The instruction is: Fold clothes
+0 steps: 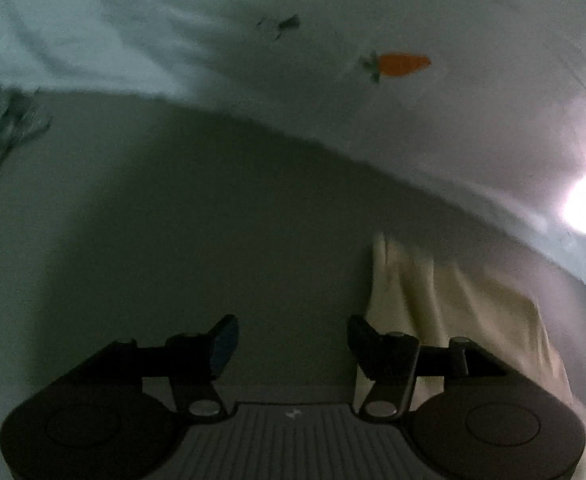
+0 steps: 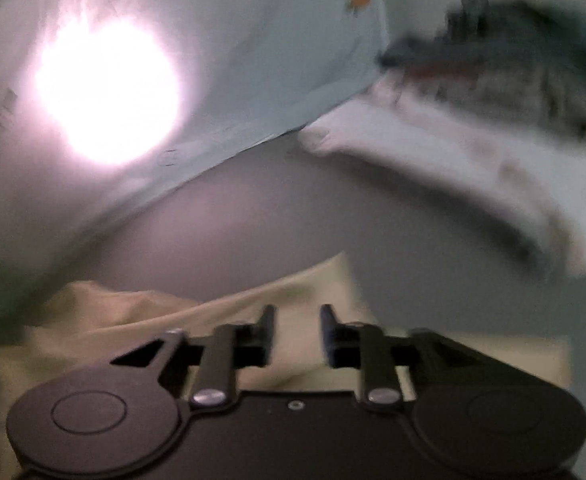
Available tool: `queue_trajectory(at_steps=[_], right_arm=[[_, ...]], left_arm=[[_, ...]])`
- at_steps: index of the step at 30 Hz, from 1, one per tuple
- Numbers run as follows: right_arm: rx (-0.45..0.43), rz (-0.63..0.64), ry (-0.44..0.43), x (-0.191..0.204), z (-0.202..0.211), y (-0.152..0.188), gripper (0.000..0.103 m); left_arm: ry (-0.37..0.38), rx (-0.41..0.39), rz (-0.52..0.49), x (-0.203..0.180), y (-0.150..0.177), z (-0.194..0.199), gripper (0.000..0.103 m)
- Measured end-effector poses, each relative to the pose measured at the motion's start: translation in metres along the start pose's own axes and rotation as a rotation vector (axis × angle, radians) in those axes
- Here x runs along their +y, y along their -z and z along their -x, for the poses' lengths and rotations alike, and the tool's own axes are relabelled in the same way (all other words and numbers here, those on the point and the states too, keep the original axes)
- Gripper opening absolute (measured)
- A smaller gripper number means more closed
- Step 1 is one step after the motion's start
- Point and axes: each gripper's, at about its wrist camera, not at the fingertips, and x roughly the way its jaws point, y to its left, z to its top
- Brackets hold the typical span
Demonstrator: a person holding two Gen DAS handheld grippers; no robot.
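A cream garment [image 1: 453, 304] lies crumpled on the grey surface [image 1: 173, 220], just right of my left gripper [image 1: 293, 322]. That gripper is open, with only bare surface between its fingers; its right finger overlaps the garment's edge. In the right wrist view the same cream garment [image 2: 133, 320] spreads under and ahead of my right gripper [image 2: 297, 310]. Its jaws stand a narrow gap apart, the cloth shows through the gap, and the pads press on nothing.
A pale blue sheet [image 1: 333, 80] printed with an orange carrot [image 1: 403, 64] covers the far side; the sheet [image 2: 253, 60] shows in the right wrist view with strong glare [image 2: 109, 92]. A blurred pile of white and dark patterned clothes [image 2: 493, 92] lies at the right.
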Motion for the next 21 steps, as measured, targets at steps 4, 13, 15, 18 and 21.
queue_trajectory(at_steps=[4,13,15,18,21], right_arm=[[0.144,-0.224,-0.267,-0.003,0.008,0.043,0.003],[0.598,-0.331,-0.57,0.033,0.015,0.158,0.006],[0.652,-0.273,-0.594,0.046,0.022,0.173,0.006],[0.705,-0.198,-0.614,0.06,0.033,0.191,0.007],[0.73,-0.152,-0.605,0.068,0.042,0.202,0.009]], left_arm=[[0.054,0.091,-0.029,0.018,0.068,0.037,0.061],[0.111,0.228,-0.047,0.04,0.169,0.082,0.06],[0.108,0.229,-0.044,0.044,0.176,0.087,0.061],[0.112,0.237,-0.038,0.05,0.186,0.093,0.061],[0.123,0.245,-0.043,0.056,0.196,0.1,0.061]])
